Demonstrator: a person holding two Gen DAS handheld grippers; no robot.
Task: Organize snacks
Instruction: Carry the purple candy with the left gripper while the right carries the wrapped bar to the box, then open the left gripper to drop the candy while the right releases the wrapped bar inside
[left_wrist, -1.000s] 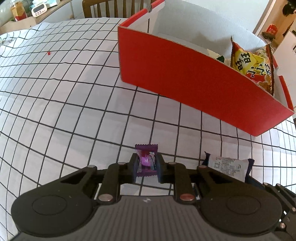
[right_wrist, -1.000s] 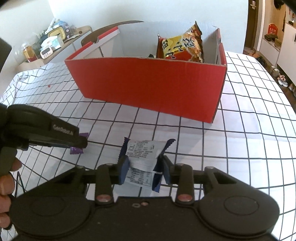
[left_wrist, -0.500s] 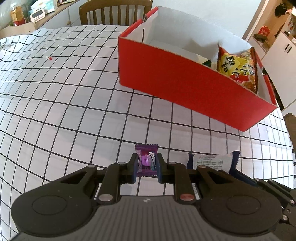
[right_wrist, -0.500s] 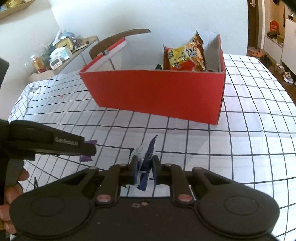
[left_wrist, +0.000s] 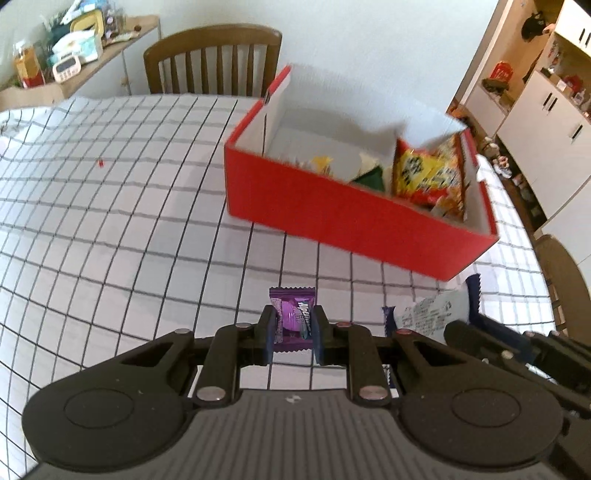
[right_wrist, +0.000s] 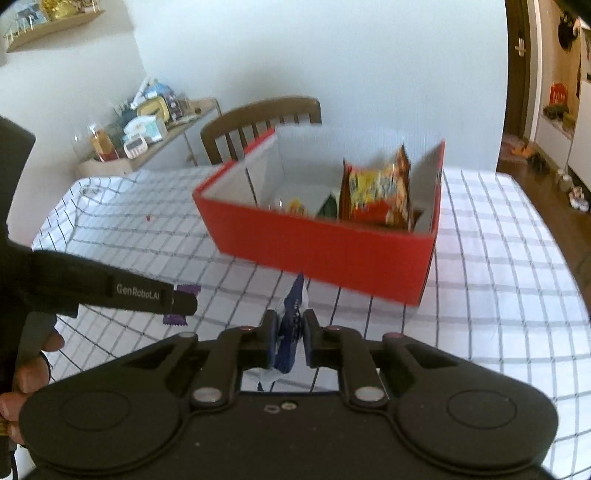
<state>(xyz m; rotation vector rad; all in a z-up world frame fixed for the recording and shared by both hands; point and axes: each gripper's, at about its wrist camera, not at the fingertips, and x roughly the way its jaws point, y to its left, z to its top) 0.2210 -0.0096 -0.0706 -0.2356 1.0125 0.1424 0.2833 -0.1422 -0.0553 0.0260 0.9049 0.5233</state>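
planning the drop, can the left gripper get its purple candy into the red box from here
Probably yes. The left gripper is shut on the purple candy above the tablecloth, and the red box ahead is open-topped with bare floor at its left end. Nothing stands between them.

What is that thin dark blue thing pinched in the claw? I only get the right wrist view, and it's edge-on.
Observer: A flat snack packet. The left wrist view shows its white printed face with dark blue ends, gripped by the right claw.
Visitor: And the purple scrap beside it?
Observer: A purple wrapped candy, pinched between the pads of the left claw, lettering facing the camera.
Visitor: Anything off to my right?
Observer: A second wooden chair stands there, at the left view's right edge.
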